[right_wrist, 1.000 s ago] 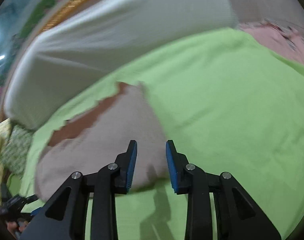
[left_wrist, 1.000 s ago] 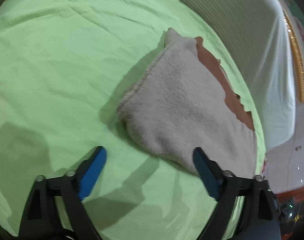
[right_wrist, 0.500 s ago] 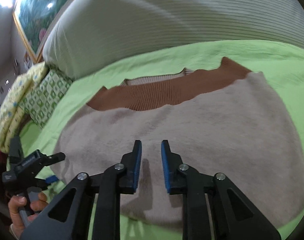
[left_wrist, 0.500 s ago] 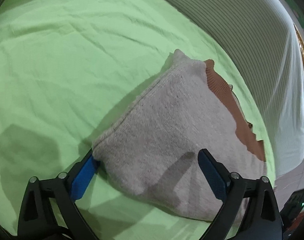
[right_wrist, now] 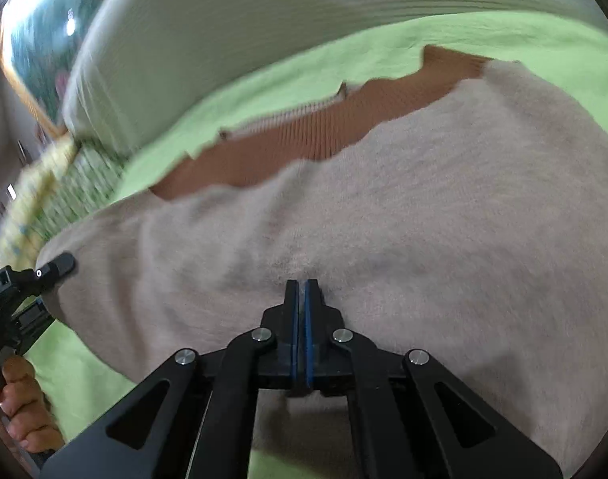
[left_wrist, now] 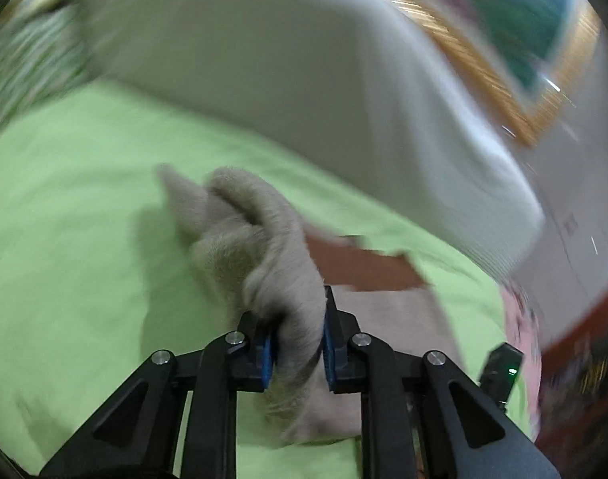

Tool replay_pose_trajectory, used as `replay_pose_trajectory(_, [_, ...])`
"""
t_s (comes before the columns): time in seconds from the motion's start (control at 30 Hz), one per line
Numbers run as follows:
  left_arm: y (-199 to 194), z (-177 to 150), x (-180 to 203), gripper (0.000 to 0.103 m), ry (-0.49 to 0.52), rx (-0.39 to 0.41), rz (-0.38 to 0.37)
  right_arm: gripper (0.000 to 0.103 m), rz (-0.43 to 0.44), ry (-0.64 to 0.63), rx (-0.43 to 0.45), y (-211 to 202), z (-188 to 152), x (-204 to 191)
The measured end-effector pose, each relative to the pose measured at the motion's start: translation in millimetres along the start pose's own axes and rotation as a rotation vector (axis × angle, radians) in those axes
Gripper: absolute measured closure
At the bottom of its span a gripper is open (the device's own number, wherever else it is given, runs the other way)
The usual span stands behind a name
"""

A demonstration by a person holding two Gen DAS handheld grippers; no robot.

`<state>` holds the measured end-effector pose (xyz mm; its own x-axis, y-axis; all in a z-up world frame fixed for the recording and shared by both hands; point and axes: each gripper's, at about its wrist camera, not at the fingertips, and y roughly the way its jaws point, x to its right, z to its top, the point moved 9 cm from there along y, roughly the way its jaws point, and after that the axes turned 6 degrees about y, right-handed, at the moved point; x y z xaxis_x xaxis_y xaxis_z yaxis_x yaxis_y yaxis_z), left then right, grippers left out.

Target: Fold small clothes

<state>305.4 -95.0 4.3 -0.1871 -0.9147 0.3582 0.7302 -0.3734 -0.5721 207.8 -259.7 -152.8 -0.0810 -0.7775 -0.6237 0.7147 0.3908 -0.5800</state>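
Observation:
A beige fluffy sweater (right_wrist: 423, 219) with a brown ribbed part (right_wrist: 323, 127) lies on the green bed sheet (right_wrist: 543, 48). My left gripper (left_wrist: 298, 319) is closing, its blue pads pressing on a bunched, lifted fold of the sweater (left_wrist: 260, 239); the brown ribbed part (left_wrist: 363, 267) shows behind. That left gripper (right_wrist: 52, 267) also appears at the sweater's left edge, held by a hand (right_wrist: 20, 403). My right gripper (right_wrist: 302, 283) is shut on a thin pinch of the sweater's near middle, and the fabric puckers at its tips.
A white ribbed headboard cushion (left_wrist: 284, 60) runs along the far side of the green sheet (left_wrist: 64, 219). A green patterned pillow (right_wrist: 64, 183) lies at the left. A gold-framed picture (left_wrist: 503, 60) hangs behind. Pink cloth (left_wrist: 519, 319) lies at the bed's right edge.
The left gripper closed on the sweater's edge and lifted it, rolling as it rose. The right gripper came down onto the sweater and shut on the fabric.

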Motion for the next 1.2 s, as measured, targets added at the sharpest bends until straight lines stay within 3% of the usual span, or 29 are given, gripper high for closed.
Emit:
replay_pose_trajectory(0.13, [25.3,-5.6,117.6,0.086,0.224,-0.051,-0.202,0.101,0.038,0.125,0.106,-44.0,12.3,25.7])
replay_pose_trajectory(0.2, [51.3,-38.2,167.8,0.074,0.335,-0.148,-0.305,0.101,0.009,0.200,0.166,-67.9,17.8,54.7])
replay_pose_trajectory(0.27, [79.1,-81.0,190.6,0.065,0.377,-0.278,-0.358,0.100,-0.002,0.269,0.174,-76.0,17.1,78.7])
replay_pose_trajectory(0.3, [90.2,-100.6,189.5,0.065,0.373,-0.336,-0.343,0.100,0.015,0.326,0.172,-79.0,14.9,92.9])
replay_pose_trajectory(0.37, [94.2,-117.9,177.0,0.065,0.333,-0.365,-0.331,0.100,0.063,0.408,0.181,-86.3,13.0,112.0])
replay_pose_trajectory(0.53, [60.8,-111.0,135.7,0.046,0.261,-0.322,-0.332,0.098,0.146,0.522,0.195,-94.6,10.7,132.9])
replay_pose_trajectory(0.6, [45.6,-101.6,112.7,0.024,0.246,-0.292,-0.294,0.097,0.171,0.533,0.205,-96.4,15.3,130.6])
replay_pose_trajectory(0.7, [41.2,-89.6,84.8,0.023,0.212,-0.267,-0.230,0.096,0.210,0.499,0.218,-100.6,28.4,119.1])
replay_pose_trajectory(0.73, [43.1,-86.4,68.3,0.023,0.192,-0.267,-0.190,0.092,0.226,0.492,0.216,-101.9,34.1,115.3])
replay_pose_trajectory(0.8, [53.9,-82.7,51.5,0.023,0.147,-0.278,-0.155,0.071,0.260,0.466,0.207,-103.5,45.2,107.1])
replay_pose_trajectory(0.83, [58.5,-81.7,40.7,0.023,0.116,-0.291,-0.144,0.042,0.263,0.451,0.193,-100.7,49.4,103.1])
replay_pose_trajectory(0.87, [63.6,-81.5,31.4,0.023,0.084,-0.306,-0.136,0.033,0.243,0.421,0.163,-95.2,54.4,97.6])
replay_pose_trajectory(1.0, [80.7,-92.0,16.8,0.023,0.029,-0.364,-0.143,0.033,0.099,0.231,0.037,-65.7,80.4,73.5])
replay_pose_trajectory(1.2, [81.3,-124.8,40.5,0.023,0.123,-0.402,-0.213,0.035,-0.074,0.041,-0.114,-24.6,102.5,54.2])
